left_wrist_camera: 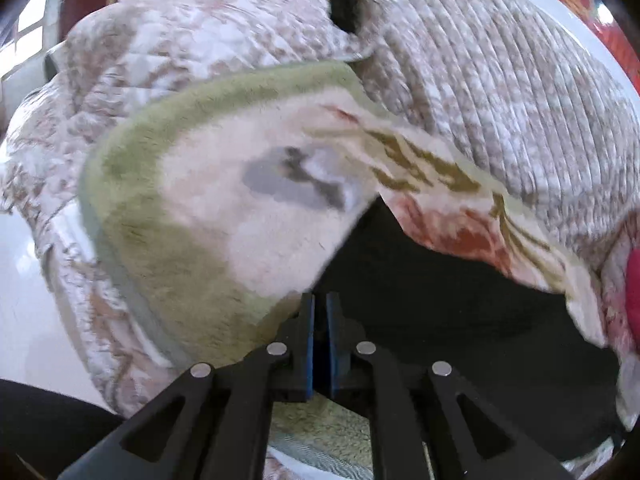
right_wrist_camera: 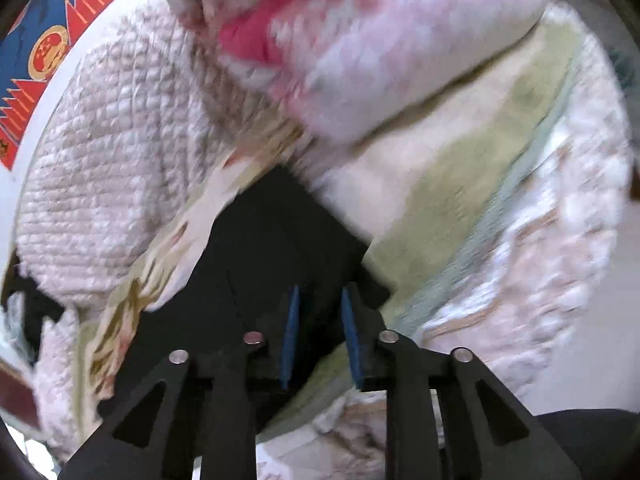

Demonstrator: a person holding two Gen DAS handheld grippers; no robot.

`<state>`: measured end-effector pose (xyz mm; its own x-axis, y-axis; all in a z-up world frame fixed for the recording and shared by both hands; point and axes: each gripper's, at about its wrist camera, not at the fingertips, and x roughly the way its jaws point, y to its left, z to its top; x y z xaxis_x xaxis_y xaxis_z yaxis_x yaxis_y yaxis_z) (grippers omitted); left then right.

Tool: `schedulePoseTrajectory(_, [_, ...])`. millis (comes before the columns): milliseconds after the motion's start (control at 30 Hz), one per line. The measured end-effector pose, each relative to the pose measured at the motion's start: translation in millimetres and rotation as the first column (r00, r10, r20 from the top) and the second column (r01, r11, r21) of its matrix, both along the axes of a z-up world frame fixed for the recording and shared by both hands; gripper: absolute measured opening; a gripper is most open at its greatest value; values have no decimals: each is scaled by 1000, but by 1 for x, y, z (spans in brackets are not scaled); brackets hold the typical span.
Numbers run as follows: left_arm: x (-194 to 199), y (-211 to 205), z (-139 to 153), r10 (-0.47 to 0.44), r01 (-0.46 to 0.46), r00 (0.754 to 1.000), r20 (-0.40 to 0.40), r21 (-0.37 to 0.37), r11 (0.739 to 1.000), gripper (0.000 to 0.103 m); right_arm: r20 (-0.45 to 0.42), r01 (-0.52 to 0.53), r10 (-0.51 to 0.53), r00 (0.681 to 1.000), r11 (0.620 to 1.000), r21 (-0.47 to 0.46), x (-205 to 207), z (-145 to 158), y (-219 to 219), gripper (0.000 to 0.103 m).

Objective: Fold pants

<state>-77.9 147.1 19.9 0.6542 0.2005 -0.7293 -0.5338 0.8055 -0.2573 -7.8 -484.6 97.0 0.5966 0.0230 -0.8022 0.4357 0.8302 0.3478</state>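
- Working over a bed spread with a quilt (left_wrist_camera: 520, 92) and a fleecy blanket (left_wrist_camera: 192, 208), you point both hand-held grippers down at the black pants (left_wrist_camera: 440, 280), which lie on the blanket just ahead of the fingers.
- Your left gripper (left_wrist_camera: 320, 304) has its jaws together, with only a sliver of gap between the blue pads (left_wrist_camera: 331, 344); whether a fold of black cloth is pinched there cannot be told, since the tips sit right at the pants' edge against dark fabric.
- Your right gripper (right_wrist_camera: 318, 296) has its jaws partly apart over a squared corner of the pants (right_wrist_camera: 280, 248); the pads (right_wrist_camera: 289, 332) do not appear to press on the cloth.
- That corner looks crisp and straight-sided, which suggests the pants are already doubled over at least once, and the right jaws are apart because that side is laid down.
- Both views are smeared by motion, so the exact contact at the fingertips stays uncertain.
- A green band (right_wrist_camera: 460, 184) along the blanket runs beside the pants, and a pink-striped fold (right_wrist_camera: 320, 40) is heaped beyond them.
- A poster (right_wrist_camera: 44, 52) in red and blue shows past the bed's white rim.
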Motion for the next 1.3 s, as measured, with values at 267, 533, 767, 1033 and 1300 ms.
schedulePoseTrajectory(267, [49,-8,26,-231,230,973,23,50,972,61,55,-204,210,976,975,-93,45,20,37,32])
schedulePoseTrajectory(533, [102,-40,-9,-302,348,931,-204,253,903,20,38,-426,433,901,896,-124,95,9,98,32])
schedulePoseTrajectory(767, [89,-31,9,-272,272,961,-44,320,908,5,1,-439,440,898,897,-55,95,-18,101,32])
schedulePoseTrajectory(1033, [98,-22,-5,-206,227,973,-101,291,929,20,-54,-412,408,911,906,-99,96,-33,90,32])
schedulePoseTrajectory(1300, [68,-3,19,-120,107,992,43,232,967,29,-58,-277,271,961,944,-180,96,-33,57,33])
